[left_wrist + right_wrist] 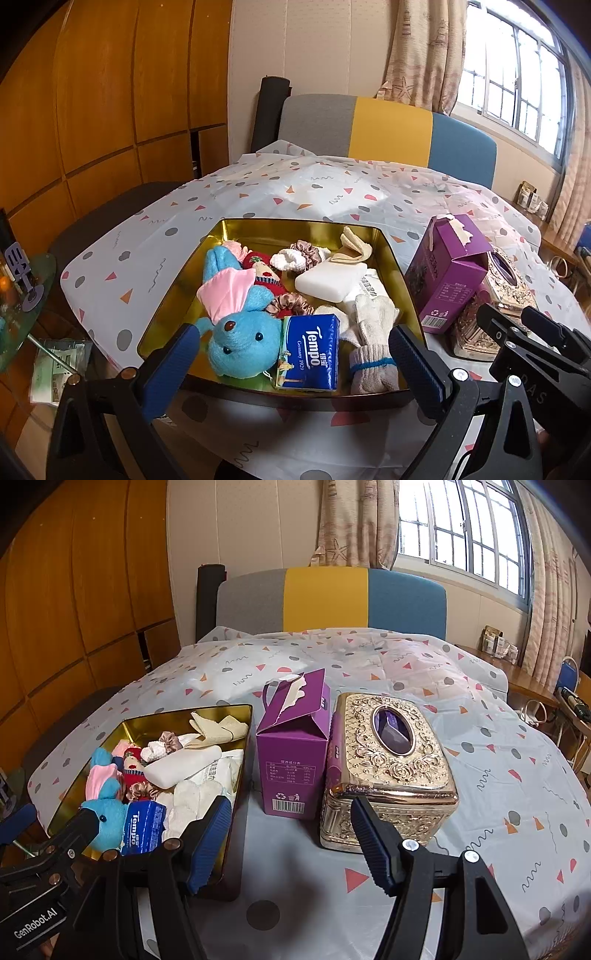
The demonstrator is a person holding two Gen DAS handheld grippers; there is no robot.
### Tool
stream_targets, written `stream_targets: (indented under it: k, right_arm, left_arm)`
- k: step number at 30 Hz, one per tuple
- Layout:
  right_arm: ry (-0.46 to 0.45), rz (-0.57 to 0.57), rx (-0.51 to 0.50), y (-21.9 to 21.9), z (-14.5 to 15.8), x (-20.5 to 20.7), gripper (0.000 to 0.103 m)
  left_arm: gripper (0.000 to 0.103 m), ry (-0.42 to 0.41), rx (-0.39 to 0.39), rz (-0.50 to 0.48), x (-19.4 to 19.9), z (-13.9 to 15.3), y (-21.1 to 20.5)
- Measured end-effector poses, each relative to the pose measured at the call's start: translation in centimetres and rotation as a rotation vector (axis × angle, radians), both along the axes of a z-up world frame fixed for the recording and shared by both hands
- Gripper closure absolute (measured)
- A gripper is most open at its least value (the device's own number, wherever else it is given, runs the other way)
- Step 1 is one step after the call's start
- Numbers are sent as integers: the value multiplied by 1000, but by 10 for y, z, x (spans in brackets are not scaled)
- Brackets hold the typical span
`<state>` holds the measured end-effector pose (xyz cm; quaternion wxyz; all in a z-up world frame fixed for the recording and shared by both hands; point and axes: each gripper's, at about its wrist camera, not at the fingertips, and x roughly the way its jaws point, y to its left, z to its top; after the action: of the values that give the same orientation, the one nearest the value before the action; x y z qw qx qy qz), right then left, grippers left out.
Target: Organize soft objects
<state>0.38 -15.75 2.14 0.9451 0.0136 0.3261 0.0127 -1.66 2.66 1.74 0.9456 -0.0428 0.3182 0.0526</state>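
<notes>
— So, where do you stand with the soft things?

— Start with the table under its patterned cloth [480, 738]: no loose soft item lies on it that either view shows. Your gold tin [258, 227] already carries the lot. At its near edge are the blue plush toy [240, 339], the white knit gloves [373, 332] and the Tempo tissue pack [310, 350]; further in, a white bar-shaped block [332, 280], a small red doll [264, 273] and some scrunchies [295, 254].

— And outside the tin?

— A gold embossed tissue box [391, 768] and an opened purple carton [295, 746] touching its side, just beside the tin. Neither looks soft.

— My grippers?

— Your left gripper [291, 365] hangs before the tin's near rim, spread wide, holding nothing. Your right gripper [291, 838] is equally wide and empty, near the tissue box's front corner.

— So what's left?

— Little, I'd judge: gathering looks done; perhaps only tidying inside the tin remains.
</notes>
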Motion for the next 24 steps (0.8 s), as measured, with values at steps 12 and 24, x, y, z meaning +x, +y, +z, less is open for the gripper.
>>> stream_targets:
  k: [12, 24]
  right_arm:
    - [0, 4, -1, 1, 0, -1, 35]
    - [11, 10, -1, 0, -3, -2, 35]
  left_arm:
    - [0, 7, 0, 10, -1, -2, 2]
    - [0, 9, -3, 12, -1, -2, 3]
